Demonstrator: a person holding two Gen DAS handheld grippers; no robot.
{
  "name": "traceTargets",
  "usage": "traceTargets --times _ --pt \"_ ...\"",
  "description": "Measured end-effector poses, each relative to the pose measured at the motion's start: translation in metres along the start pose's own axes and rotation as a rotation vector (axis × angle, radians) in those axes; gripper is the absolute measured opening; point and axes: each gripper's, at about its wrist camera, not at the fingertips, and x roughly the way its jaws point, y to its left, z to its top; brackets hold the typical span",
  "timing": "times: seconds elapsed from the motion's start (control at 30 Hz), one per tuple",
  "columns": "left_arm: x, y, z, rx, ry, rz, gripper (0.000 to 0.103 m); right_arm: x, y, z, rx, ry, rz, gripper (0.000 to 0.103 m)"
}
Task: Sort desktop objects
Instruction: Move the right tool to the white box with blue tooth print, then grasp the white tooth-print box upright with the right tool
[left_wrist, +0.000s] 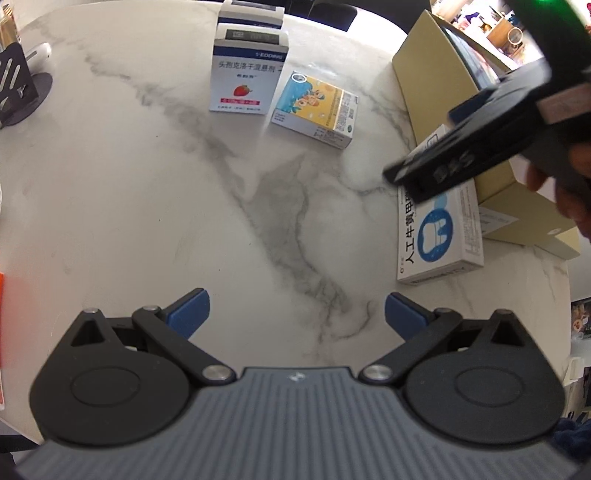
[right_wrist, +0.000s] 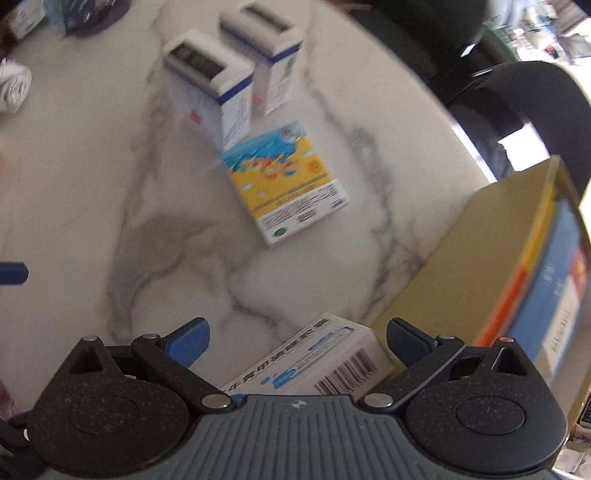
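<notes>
Both my tongs gape empty, the left (left_wrist: 297, 314) over bare table, the right (right_wrist: 297, 341) just above the light, stiff tooth box (right_wrist: 317, 365); I'd pinch its long sides.

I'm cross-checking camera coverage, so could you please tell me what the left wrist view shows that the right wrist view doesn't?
Only the left wrist view shows the right gripper from outside, over the white-and-blue tooth box, plus a black stand at far left. Only the right wrist view shows colourful boxes inside the cardboard box and dark chairs. Both show the marble table, two upright strawberry boxes and the flat yellow cartoon box.
</notes>
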Motion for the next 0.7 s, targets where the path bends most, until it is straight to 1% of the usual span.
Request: traceTargets --times 0.03,0.1,0.2,0.23,0.3,0.37,0.43,0.47,0.5,0.53,0.57,0.6,0.63,0.67,0.7 --pt "0.0 0.0 0.0 0.002 0.002 0.0 0.103 -0.007 -0.001 -0.004 0.027 -0.029 0.0 0.102" --pt "0.001 -0.001 0.001 0.006 0.005 -0.001 0.103 -0.022 -0.003 -0.012 0.082 -0.086 -0.001 0.098" --pt "0.001 -0.001 0.001 0.011 0.009 -0.002 0.103 -0.055 -0.017 -0.036 0.259 -0.171 0.066 0.096" --pt "0.001 -0.001 0.001 0.011 0.01 -0.003 0.103 -0.065 -0.02 -0.046 0.31 -0.192 0.075 0.095" --pt "0.003 -0.001 0.002 0.01 0.014 -0.003 0.103 -0.078 -0.022 -0.064 0.383 -0.204 0.088 0.091" --pt "0.005 -0.001 0.003 0.012 0.018 -0.005 0.103 -0.082 -0.023 -0.075 0.435 -0.189 0.105 0.083" --pt "0.005 -0.002 0.004 0.02 0.019 -0.007 0.103 -0.078 -0.025 -0.08 0.485 -0.153 0.13 0.08" --pt "0.006 -0.003 0.004 0.025 0.019 -0.008 0.103 -0.075 -0.024 -0.084 0.507 -0.129 0.145 0.081" --pt "0.006 -0.004 0.004 0.03 0.018 -0.009 0.103 -0.076 -0.02 -0.086 0.507 -0.128 0.142 0.082" --pt "0.005 -0.004 0.005 0.035 0.018 -0.01 0.103 -0.077 -0.013 -0.087 0.484 -0.131 0.118 0.081" --pt "0.005 -0.005 0.005 0.039 0.017 -0.01 0.103 -0.078 -0.007 -0.085 0.461 -0.127 0.097 0.08" --pt "0.004 -0.005 0.005 0.042 0.016 -0.01 0.103 -0.076 -0.004 -0.084 0.459 -0.116 0.097 0.078" --pt "0.003 -0.005 0.005 0.044 0.014 -0.011 0.103 -0.074 -0.003 -0.086 0.484 -0.097 0.119 0.068" --pt "0.003 -0.004 0.005 0.044 0.012 -0.011 0.103 -0.072 -0.003 -0.087 0.517 -0.074 0.143 0.061" --pt "0.002 -0.004 0.005 0.043 0.01 -0.011 0.103 -0.07 -0.003 -0.09 0.543 -0.055 0.152 0.06"
